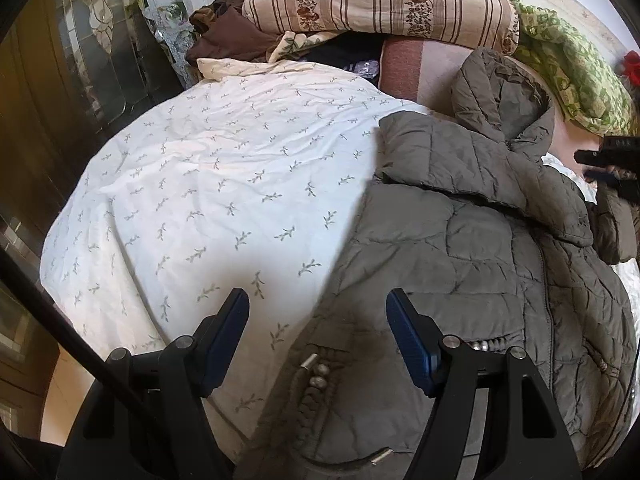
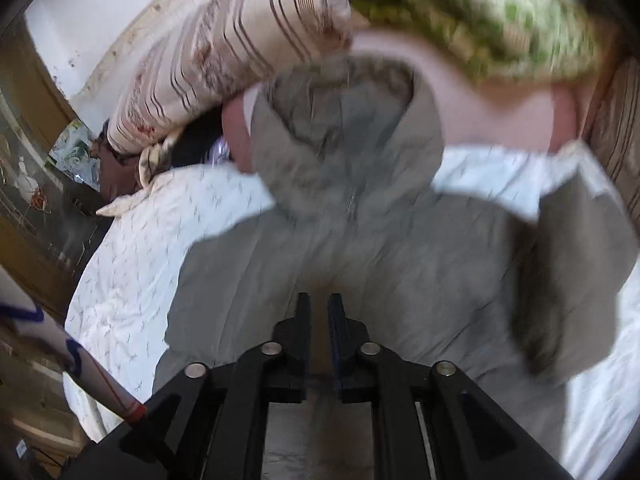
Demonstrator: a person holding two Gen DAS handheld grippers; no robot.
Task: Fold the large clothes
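A grey-olive quilted hooded jacket (image 1: 480, 248) lies on a white bedsheet with a small leaf print (image 1: 224, 184). Its hood points toward the pillows and one sleeve is folded across the chest. My left gripper (image 1: 318, 304) is open and empty, hovering over the jacket's lower left edge near a pocket with a beaded zip pull. In the right wrist view, which is motion-blurred, the jacket (image 2: 360, 248) fills the centre. My right gripper (image 2: 319, 306) has its fingers nearly together above the jacket's lower middle, with nothing seen between them. The right gripper also shows in the left wrist view (image 1: 612, 160) beside the other sleeve.
A striped floral pillow (image 1: 380, 0) and a green patterned blanket (image 1: 572, 64) lie at the head of the bed. Brown clothes (image 1: 228, 32) are piled at the far left corner. A dark wooden cabinet with glass (image 1: 80, 60) stands along the bed's left side.
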